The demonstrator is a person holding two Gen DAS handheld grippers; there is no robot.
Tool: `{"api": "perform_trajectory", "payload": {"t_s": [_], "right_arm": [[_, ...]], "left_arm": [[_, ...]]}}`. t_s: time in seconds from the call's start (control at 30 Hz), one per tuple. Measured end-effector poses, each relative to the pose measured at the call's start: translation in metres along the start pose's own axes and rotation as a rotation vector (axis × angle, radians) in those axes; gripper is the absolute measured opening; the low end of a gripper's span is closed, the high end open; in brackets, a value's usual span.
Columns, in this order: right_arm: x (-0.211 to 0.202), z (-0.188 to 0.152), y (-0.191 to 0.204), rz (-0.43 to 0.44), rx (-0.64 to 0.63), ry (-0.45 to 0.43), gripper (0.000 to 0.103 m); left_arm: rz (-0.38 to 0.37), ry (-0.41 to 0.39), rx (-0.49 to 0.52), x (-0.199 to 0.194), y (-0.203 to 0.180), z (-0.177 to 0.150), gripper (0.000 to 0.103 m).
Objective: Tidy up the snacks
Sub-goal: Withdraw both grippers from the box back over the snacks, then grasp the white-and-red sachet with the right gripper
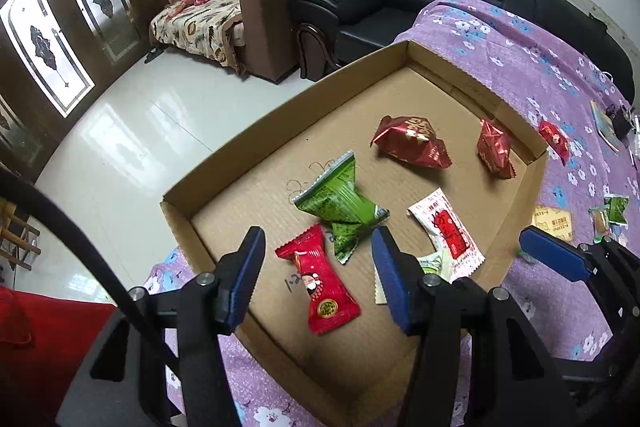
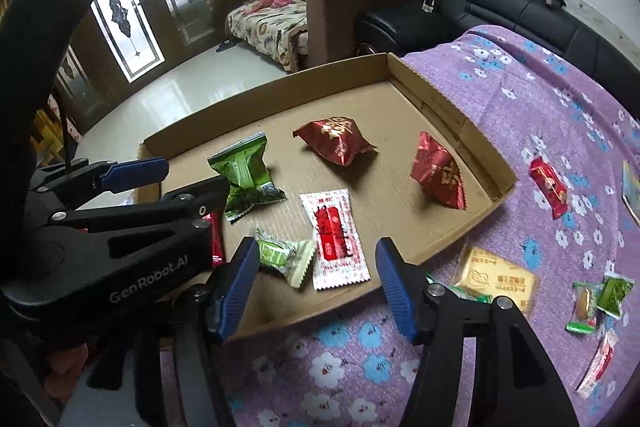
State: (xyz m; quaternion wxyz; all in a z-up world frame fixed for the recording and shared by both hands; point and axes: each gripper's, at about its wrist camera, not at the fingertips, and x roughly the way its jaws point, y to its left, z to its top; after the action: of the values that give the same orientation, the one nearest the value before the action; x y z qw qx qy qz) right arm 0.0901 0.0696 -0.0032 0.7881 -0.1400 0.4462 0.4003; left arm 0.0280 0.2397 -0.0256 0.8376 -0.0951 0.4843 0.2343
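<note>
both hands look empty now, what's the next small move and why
Probably swing the right gripper right and down to the yellow packet on the purple cloth, just outside the cardboard tray. Both grippers are open with nothing between the fingers, several snacks already lie in the tray, and that packet is the nearest loose one.

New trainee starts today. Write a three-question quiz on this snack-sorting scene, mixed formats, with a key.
1. True or false: the left hand-held gripper is clamped on a snack.
2. Multiple choice: the yellow packet lies A) in the cardboard tray, B) on the purple cloth, C) on the sofa.
3. Fill in: the white packet in the tray bears a ___ label.

Key: 1 false, it stands open over the red snack; 2 B; 3 red.
</note>
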Motion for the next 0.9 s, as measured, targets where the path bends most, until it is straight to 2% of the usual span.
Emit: {"api": "perform_trajectory", "payload": {"t_s": [0.3, 0.4, 0.57, 0.67, 0.73, 0.9], "right_arm": [[-0.022, -0.025, -0.016, 0.011, 0.061, -0.005, 0.064], [-0.033, -0.045, -0.025, 0.022, 0.095, 0.000, 0.065], [-0.054, -0.082, -0.052, -0.007, 0.175, -0.004, 0.066], [-0.071, -0.105, -0.084, -0.095, 0.249, -0.039, 0.067], [-0.082, -0.118, -0.112, -0.176, 0.304, -0.052, 0.075], [-0.102, -0.136, -0.176, -0.337, 0.411, -0.088, 0.082]], "left_arm": [[-0.014, -0.014, 0.013, -0.021, -0.021, -0.016, 0.057], [-0.030, -0.026, 0.049, -0.031, -0.038, -0.028, 0.057], [-0.069, -0.034, 0.151, -0.045, -0.079, -0.049, 0.057], [-0.086, -0.018, 0.210, -0.044, -0.106, -0.060, 0.057], [-0.090, -0.007, 0.240, -0.042, -0.121, -0.066, 0.057], [-0.103, 0.019, 0.233, -0.037, -0.140, -0.068, 0.057]]}}
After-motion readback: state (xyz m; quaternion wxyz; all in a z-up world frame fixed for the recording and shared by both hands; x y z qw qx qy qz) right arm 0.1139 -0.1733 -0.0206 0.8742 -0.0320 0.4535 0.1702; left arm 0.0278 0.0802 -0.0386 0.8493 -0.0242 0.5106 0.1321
